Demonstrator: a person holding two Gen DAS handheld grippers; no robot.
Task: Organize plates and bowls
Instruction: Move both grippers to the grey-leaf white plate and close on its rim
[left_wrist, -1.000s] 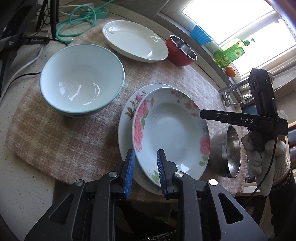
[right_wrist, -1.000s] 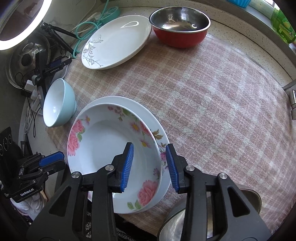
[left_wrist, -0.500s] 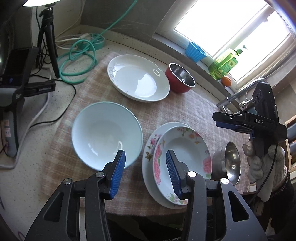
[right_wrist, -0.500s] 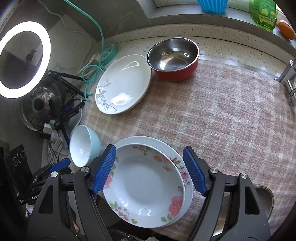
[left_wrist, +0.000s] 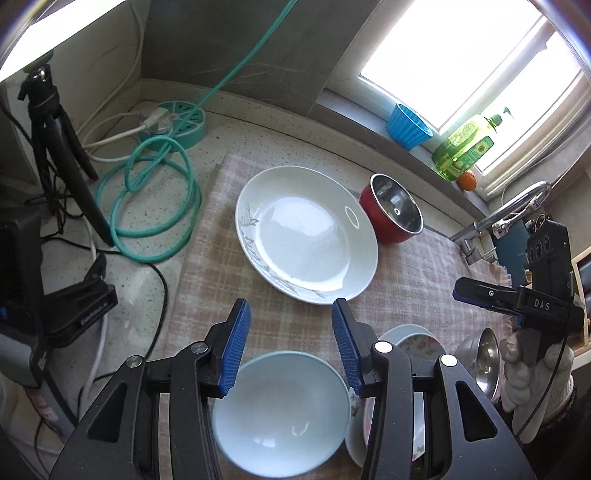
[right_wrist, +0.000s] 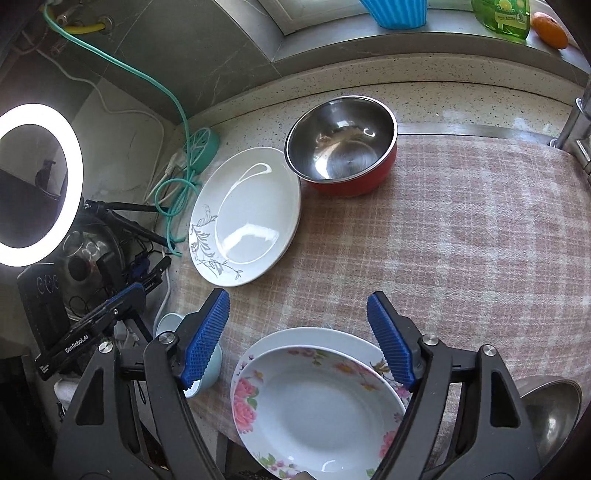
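Note:
My left gripper (left_wrist: 290, 314) is open and empty, hanging above the pale blue bowl (left_wrist: 280, 410) on the checked cloth. Beyond it lie a white leaf-patterned plate (left_wrist: 306, 232) and a red bowl with a steel inside (left_wrist: 395, 214). My right gripper (right_wrist: 297, 299) stands wide open over the cloth, holding nothing. Just below it a floral deep plate (right_wrist: 317, 406) rests on a floral flat plate (right_wrist: 314, 336). The blue bowl (right_wrist: 207, 373) is mostly hidden behind the right gripper's left finger. A gloved hand holds the right gripper (left_wrist: 460, 291) at the right of the left wrist view.
A steel bowl (right_wrist: 554, 410) sits at the cloth's near right corner. A green cable coil (left_wrist: 155, 199), a tripod (left_wrist: 62, 147) and a ring light (right_wrist: 37, 184) crowd the left counter. A faucet (left_wrist: 509, 214) stands right; a blue cup (left_wrist: 406, 125) and soap bottle (left_wrist: 465, 147) line the sill.
Both grippers held the floral deep plate's rim between their pads; both have opened and drawn back and up. The left one has swung left over the blue bowl.

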